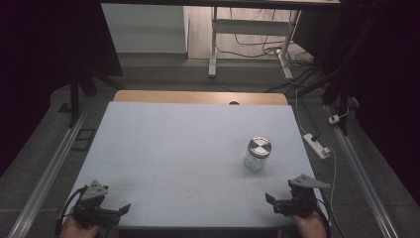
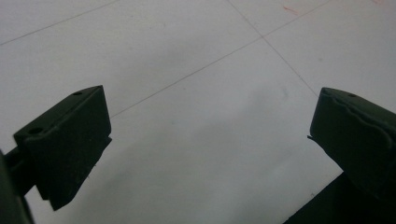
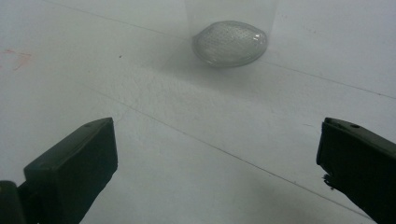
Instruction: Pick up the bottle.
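Tongs rest at the near edge of the table (image 1: 148, 124), one in each of my hands, both idle and holding nothing. From the high view, my left tongs (image 1: 111, 210) sit at the near left corner and my right tongs (image 1: 277, 202) at the near right corner, well apart from each other. The glass jar (image 1: 257, 154) with its metal lid (image 1: 259, 147) stands upright on the right half of the table, beyond the right tongs and not touched by them. I judge this a ready position, hands parked clear so the jar stays undisturbed.

Left gripper view: my left tongs (image 2: 208, 135) stand wide apart over bare table (image 2: 187, 70), with nothing between them.

Right gripper view: my right tongs (image 3: 217, 163) stand equally wide apart and point toward the jar (image 3: 229, 42), whose base shows ahead. The jar being closer to this side, I judge the right tongs better placed to reach it.
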`<action>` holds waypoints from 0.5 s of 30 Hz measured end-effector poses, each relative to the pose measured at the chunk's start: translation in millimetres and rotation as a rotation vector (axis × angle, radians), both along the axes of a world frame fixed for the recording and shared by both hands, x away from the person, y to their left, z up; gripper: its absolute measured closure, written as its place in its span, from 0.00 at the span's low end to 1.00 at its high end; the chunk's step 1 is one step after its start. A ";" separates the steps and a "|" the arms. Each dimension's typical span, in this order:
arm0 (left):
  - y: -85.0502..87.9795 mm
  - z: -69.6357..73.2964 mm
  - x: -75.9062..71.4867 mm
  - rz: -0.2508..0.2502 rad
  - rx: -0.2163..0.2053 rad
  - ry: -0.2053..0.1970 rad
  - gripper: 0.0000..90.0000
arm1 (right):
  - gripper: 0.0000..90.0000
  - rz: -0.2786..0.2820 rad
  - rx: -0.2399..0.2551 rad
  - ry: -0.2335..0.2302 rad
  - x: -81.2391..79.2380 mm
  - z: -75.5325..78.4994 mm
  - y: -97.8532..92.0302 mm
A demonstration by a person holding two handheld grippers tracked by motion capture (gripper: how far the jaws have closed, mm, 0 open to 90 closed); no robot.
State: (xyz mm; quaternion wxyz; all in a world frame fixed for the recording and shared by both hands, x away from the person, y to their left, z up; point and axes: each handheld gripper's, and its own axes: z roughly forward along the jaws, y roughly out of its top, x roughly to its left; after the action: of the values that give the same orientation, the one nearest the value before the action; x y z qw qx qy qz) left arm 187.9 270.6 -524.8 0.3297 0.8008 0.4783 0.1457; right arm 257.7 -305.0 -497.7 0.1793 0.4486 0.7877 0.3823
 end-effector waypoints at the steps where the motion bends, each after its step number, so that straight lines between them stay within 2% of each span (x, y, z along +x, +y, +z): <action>1: -0.3 0.0 0.0 -0.001 0.003 0.000 0.00 | 0.00 0.000 0.000 0.000 0.0 0.0 0.0; 7: -0.1 0.1 -0.1 -0.003 0.000 -0.001 0.00 | 0.00 0.016 -0.012 0.014 -0.3 -0.3 3.2; 10: -0.3 0.1 -0.3 -0.004 0.001 -0.002 0.00 | 0.00 0.012 -0.005 0.017 -0.8 0.0 3.6; 12: -0.6 0.1 -0.5 -0.005 0.005 -0.004 0.00 | 0.00 0.010 0.021 0.016 -1.5 0.8 3.9; 15: -0.8 0.1 -0.4 -0.006 0.005 -0.002 0.00 | 0.00 0.010 0.014 0.016 -1.7 0.7 5.1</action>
State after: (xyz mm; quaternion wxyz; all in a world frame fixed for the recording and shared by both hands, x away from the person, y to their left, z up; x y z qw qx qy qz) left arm 187.5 269.8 -524.7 0.3286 0.8029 0.4753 0.1467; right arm 256.0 -299.8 -497.0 0.1680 0.4491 0.7884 0.3852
